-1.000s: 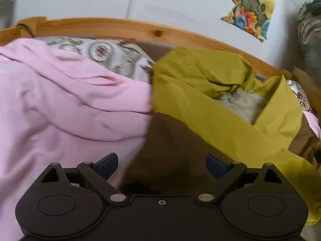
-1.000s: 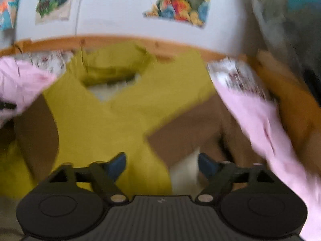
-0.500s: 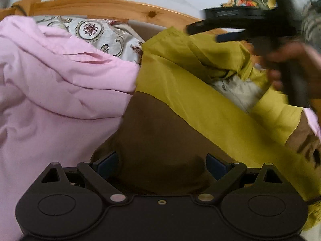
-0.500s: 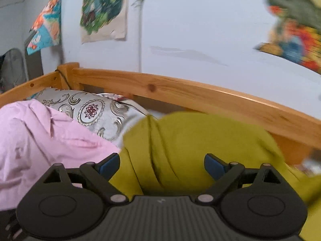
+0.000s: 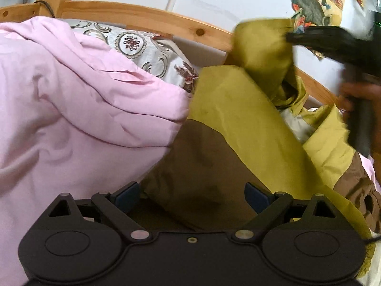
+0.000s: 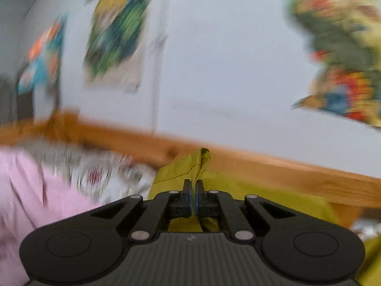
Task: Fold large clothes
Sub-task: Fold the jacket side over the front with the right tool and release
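Evidently, the right tongs (image 6: 193, 196) are pinched together on a fold of the olive-green jacket (image 6: 188, 166), a small peak of cloth standing up just past their tips; the grip looks chosen at an upper edge, probably the hood or collar, so that the garment can be lifted and shaken out before any fold is made. In the left wrist view the same right tongs (image 5: 333, 40) are seen raised high at the far right, the gathered green cloth hanging from them, and the blur there suggests a quick movement.

The left tongs (image 5: 193, 194) are spread wide and nothing is gripped by them; the brown panel (image 5: 197, 166) of the jacket lies between and just ahead of the two blue pads (image 5: 126, 191), so a hold on the lower part seems to be prepared, to keep the garment stretched.

Beyond and to the left of the left tongs a pink quilt (image 5: 71, 109) is heaped against the jacket, and behind it a patterned pillow (image 5: 135, 45) is propped on the wooden bed rail (image 5: 142, 16). The jacket is thus spread on the bed, crowded on one side, which may hamper a flat layout.
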Available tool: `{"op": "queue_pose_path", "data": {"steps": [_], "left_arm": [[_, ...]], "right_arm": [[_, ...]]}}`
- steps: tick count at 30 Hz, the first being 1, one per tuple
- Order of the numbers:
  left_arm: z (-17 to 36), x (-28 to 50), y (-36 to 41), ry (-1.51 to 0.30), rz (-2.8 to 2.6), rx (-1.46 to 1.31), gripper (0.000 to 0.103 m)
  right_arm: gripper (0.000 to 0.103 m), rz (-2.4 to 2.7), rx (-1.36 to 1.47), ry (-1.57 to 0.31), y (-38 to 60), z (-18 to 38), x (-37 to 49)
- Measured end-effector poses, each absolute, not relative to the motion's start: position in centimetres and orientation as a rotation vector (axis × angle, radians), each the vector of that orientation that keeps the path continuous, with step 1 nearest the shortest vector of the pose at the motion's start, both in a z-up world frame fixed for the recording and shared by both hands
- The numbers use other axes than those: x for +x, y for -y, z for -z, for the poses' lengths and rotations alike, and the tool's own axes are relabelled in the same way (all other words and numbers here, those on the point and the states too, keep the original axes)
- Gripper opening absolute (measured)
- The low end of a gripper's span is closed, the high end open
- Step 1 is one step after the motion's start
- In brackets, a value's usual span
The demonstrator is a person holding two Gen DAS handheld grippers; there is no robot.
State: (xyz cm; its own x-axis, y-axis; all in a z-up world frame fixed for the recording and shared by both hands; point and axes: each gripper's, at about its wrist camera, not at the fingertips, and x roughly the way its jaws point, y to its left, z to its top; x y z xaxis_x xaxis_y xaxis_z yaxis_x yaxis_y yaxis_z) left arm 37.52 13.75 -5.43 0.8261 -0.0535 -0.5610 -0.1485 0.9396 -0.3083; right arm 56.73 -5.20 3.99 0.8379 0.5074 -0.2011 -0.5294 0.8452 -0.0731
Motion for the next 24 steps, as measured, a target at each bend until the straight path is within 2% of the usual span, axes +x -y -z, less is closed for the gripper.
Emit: {"op": "queue_pose_path", "data": {"steps": [3,8,12,16,18,19,20,24], "left_arm": [[5.8,38.0,-13.3,-0.64,-0.059,-0.322,0.095],[5.8,37.8,-13.7,-0.64,-0.083,-0.357,0.095],[5.3,37.5,-14.1,-0.61,-0.09,-0.355,0.095],[4.7,37.1,-14.4,-0.566,-0.092,-0.363,0.095],[4.5,37.2,-14.4,-0.551,-0.094,-0.368,0.095],[4.3,37.4,-14.3,-0.547,-0.093,-0.371,0.095],[4.2,37.7,-14.2,-0.542,-0.09,-0.373,0.095],[3.7,38.9,-12.9,-0.526,-0.055,-0.38,0.095]], "right_arm": [[0.003,-0.489,-0.045,-0.107,9.5,-4.7,53.2],[0.003,-0.436,0.079,-0.132,15.6,-2.6,46.9],[0.004,-0.466,0.04,-0.292,16.5,2.0,43.1],[0.01,-0.483,0.011,-0.447,17.3,4.7,40.8],[0.022,-0.47,0.002,-0.457,18.1,4.4,40.2],[0.045,-0.457,0.005,-0.442,18.5,3.8,40.1],[0.06,-0.444,0.014,-0.413,19.1,3.0,40.0],[0.067,-0.418,-0.028,-0.265,19.1,-1.5,42.5]]}}
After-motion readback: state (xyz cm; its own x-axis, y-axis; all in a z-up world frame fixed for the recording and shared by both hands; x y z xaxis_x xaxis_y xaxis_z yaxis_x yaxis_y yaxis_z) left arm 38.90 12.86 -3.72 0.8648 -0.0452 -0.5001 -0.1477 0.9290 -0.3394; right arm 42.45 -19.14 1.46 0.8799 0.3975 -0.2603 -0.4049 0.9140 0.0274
